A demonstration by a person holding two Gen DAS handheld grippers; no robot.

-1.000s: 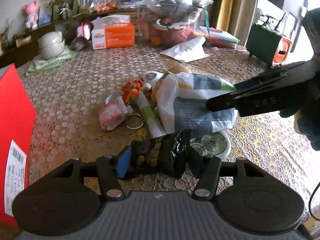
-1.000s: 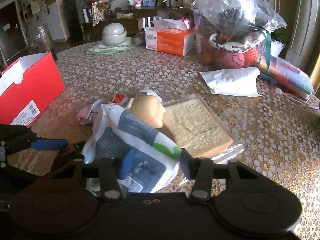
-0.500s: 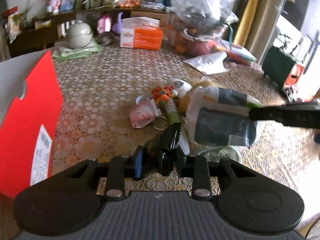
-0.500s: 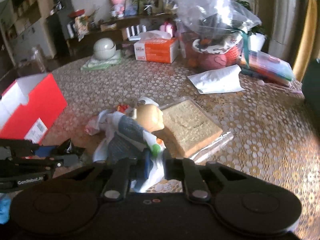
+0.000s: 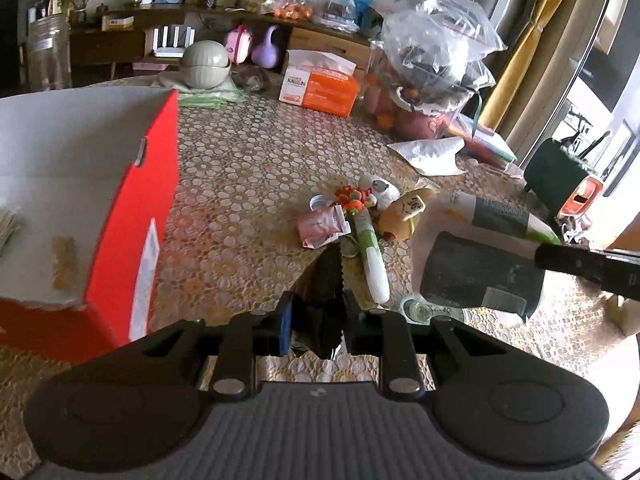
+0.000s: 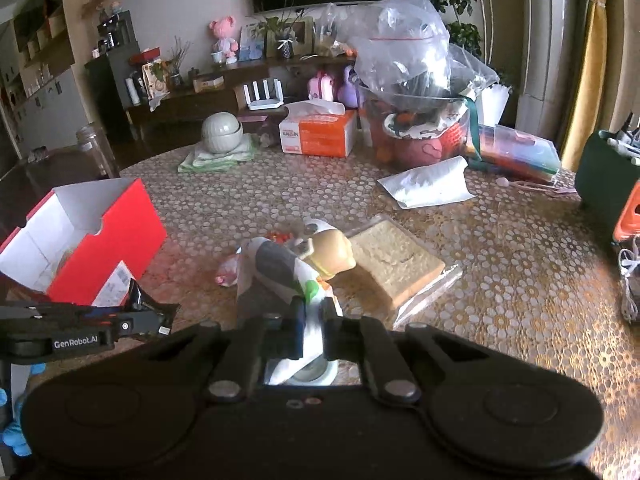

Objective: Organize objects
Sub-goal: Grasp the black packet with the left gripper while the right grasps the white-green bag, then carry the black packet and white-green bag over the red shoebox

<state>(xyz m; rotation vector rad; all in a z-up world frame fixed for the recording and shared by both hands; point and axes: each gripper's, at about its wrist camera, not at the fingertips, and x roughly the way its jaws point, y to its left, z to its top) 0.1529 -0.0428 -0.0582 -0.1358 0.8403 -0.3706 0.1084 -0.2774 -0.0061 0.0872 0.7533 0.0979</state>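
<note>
The red box [image 5: 132, 216] stands open at the left of the tabletop [image 5: 248, 168], and it looks the likely home for both things now in the air — so the job in hand is a clean carry and drop. I'd bring the left load over the box's white inside before letting go, low enough that the light wrapper doesn't flutter out over the wall. The right load is bigger and floppy; it should follow only once the left has cleared the opening, so the two don't knock together above the rim.

The left gripper [image 5: 316, 312] has just been closing and is now pinched tight on a black wrapper [image 5: 330, 280], whose crinkled, saw-edged end sticks up between the pads, clear of the tabletop. In the right wrist view the same wrapper pokes out toward the box's near corner.

Mid-table the remaining heap waits: a pink packet [image 5: 322, 226], a green-and-white tube [image 5: 370, 256], a small bright toy [image 5: 354, 196] and a tan plush [image 5: 404, 216], all touching or just beside one another.

The right gripper [image 6: 310, 326] is clamped hard on a white and grey bag [image 6: 280, 272], holding a thin fold at its edge; the bag hangs slack, its far end near the plush. A bagged slice of bread [image 6: 396, 260] lies flat to its right.
</note>
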